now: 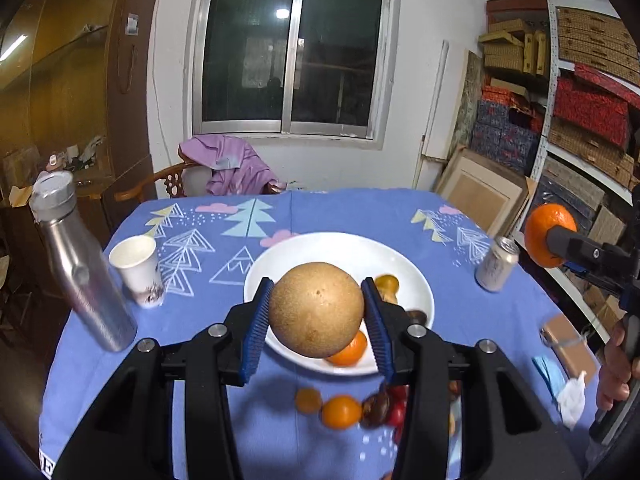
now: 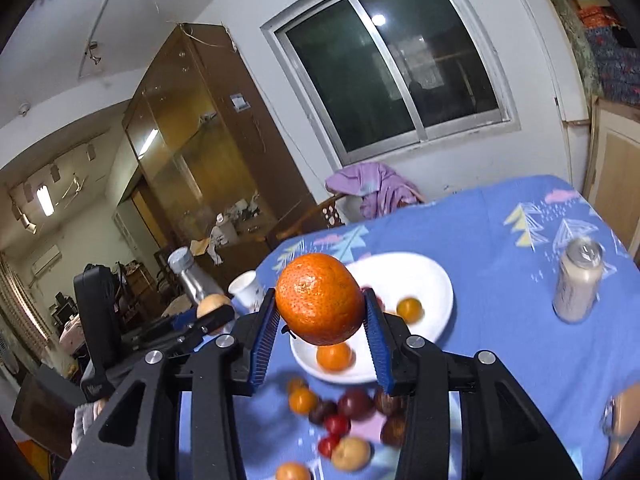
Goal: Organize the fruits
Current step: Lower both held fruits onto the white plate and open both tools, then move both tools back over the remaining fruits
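Fruits ride above the white plate [image 1: 416, 280]: left gripper [image 1: 318, 312] clamps a brown pear [image 1: 316, 308], right gripper [image 2: 320, 308] an orange [image 2: 320, 298].

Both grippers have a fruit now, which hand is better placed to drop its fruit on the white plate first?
Left, probably. The left gripper holds the brown pear right above the white plate; the right gripper's orange hangs off beside the table.

A round white ceramic plate [image 1: 420, 288] sat mid-table on the blue tree-printed tablecloth [image 1: 320, 212], small orange fruits [image 1: 348, 350] in it. A white paper cup [image 1: 138, 270] and tall steel bottle [image 1: 82, 276] stood left, a drinks can [image 1: 496, 266] right; loose fruits [image 2: 354, 404] lay before the plate.
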Available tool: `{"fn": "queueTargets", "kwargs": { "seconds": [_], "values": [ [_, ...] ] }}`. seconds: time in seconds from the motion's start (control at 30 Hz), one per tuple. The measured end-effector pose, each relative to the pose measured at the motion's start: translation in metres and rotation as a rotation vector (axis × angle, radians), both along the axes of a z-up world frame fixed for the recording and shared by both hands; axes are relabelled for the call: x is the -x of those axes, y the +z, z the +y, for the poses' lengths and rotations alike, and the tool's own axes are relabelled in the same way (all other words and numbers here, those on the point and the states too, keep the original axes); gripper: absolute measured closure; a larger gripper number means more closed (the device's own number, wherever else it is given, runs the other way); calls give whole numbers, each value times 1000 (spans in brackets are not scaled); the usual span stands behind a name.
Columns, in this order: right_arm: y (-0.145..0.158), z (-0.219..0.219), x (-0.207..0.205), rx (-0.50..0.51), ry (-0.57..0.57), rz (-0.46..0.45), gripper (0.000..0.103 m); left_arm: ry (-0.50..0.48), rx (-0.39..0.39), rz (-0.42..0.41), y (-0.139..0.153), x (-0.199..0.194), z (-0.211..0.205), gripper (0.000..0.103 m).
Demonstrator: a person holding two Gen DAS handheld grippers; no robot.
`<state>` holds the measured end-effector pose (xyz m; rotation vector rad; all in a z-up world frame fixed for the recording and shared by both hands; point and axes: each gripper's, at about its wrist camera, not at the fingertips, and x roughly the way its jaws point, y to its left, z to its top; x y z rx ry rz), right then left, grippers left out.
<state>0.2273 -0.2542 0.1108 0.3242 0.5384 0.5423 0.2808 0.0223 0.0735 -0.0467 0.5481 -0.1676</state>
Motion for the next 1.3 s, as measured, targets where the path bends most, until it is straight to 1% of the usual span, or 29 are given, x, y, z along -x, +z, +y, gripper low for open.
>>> {"fn": "queueTargets", "kwargs": {
  "seconds": [0.07, 0.1, 0.23, 0.33, 0.47, 0.57, 0.67, 0.77, 0.8, 0.87, 0.9, 0.97, 1.03, 1.1, 1.17, 1.2, 1.23, 1.3],
  "values": [
    [-6, 5, -19, -12, 1, 21, 61, 4, 3, 26, -8, -18, -4, 59],
    [-15, 10, -32, -9, 3, 44, 61, 3, 9, 51, -17, -30, -5, 59],
    [-53, 28, -74, 71, -4, 139, 61, 0, 1, 125, -48, -68, -13, 59],
    [-78, 33, -106, 113, -20, 203, 61, -9, 0, 155, -61, -95, -20, 59],
    [-102, 32, -132, 136, -64, 242, 61, -30, 3, 205, -86, -124, -29, 59],
    [-112, 31, -150, 140, -83, 261, 61, -42, -24, 253, -105, -140, -31, 59],
    [-116, 36, -168, 154, -88, 263, 61, -50, -33, 258, -110, -146, -31, 59],
    [-125, 42, -181, 182, -82, 279, 61, -56, -66, 247, -110, -148, -41, 58],
    [-130, 45, -186, 191, -80, 286, 61, -72, -75, 248, -111, -150, -46, 54],
    [-137, 48, -188, 204, -76, 303, 60, -82, -100, 245, -113, -150, -53, 51],
    [-138, 47, -189, 199, -77, 302, 59, -86, -110, 242, -114, -148, -55, 46],
    [-138, 45, -189, 187, -79, 311, 57, -94, -124, 238, -115, -145, -58, 41],
    [-133, 41, -187, 154, -77, 310, 55, -91, -122, 223, -110, -141, -58, 40],
    [-123, 37, -181, 139, -76, 285, 54, -85, -104, 207, -103, -136, -54, 40],
    [-105, 35, -168, 115, -75, 239, 54, -72, -84, 183, -93, -129, -47, 38],
    [-96, 34, -161, 99, -66, 219, 54, -62, -76, 169, -87, -124, -44, 34],
    [-80, 33, -149, 74, -49, 186, 54, -53, -73, 155, -82, -118, -41, 32],
    [-56, 34, -126, 46, -19, 129, 51, -30, -72, 127, -72, -104, -33, 27]
  ]
}}
